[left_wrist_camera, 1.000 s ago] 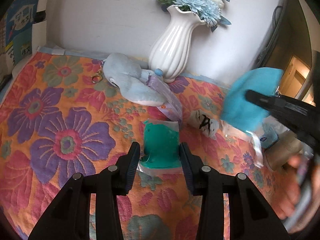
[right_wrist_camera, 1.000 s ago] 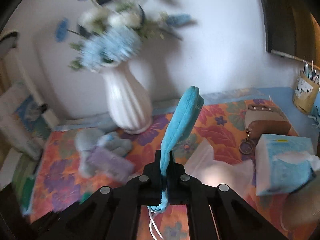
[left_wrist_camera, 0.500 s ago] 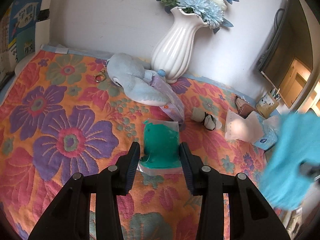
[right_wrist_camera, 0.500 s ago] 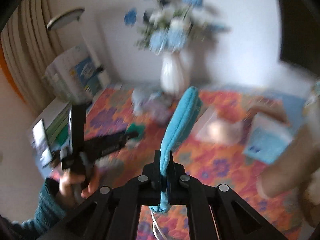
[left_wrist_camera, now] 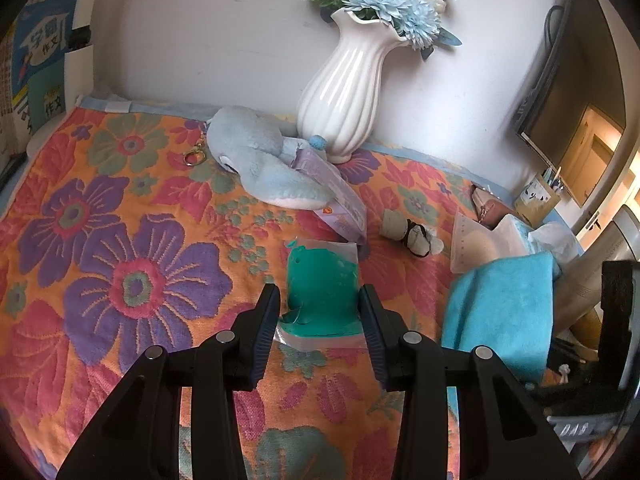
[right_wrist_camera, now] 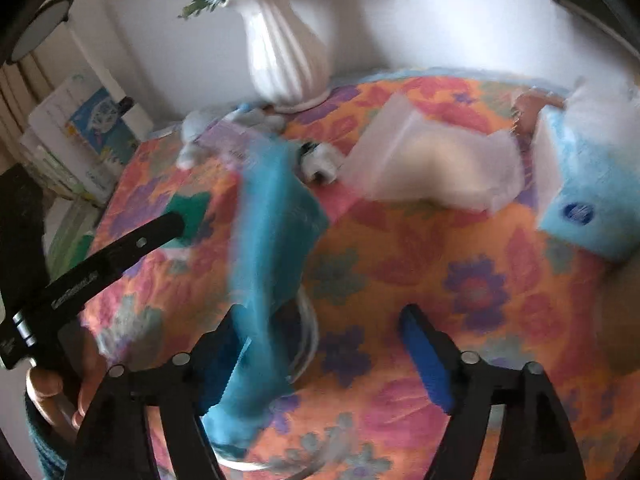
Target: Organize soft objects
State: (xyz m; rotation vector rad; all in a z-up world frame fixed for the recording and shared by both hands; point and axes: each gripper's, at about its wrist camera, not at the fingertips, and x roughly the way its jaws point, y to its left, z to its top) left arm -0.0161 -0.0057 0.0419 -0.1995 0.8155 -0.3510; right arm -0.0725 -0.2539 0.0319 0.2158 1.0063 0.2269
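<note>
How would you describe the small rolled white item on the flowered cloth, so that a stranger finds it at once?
Start at the white ribbed vase by the wall. In front of it, right of the purple packet, lies the rolled white item. Only it has a black band around it.

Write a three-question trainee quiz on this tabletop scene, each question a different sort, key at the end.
1. True or false: the right gripper is clamped tight on the blue cloth.
2. What lies between the fingers of the left gripper? A) the plush toy B) the green packet C) the tissue box
3. Fill in: the white vase holds ____ flowers.

Key: 1 false, its jaws are opening and the cloth only hangs against one finger. 2 B. 3 blue.
</note>
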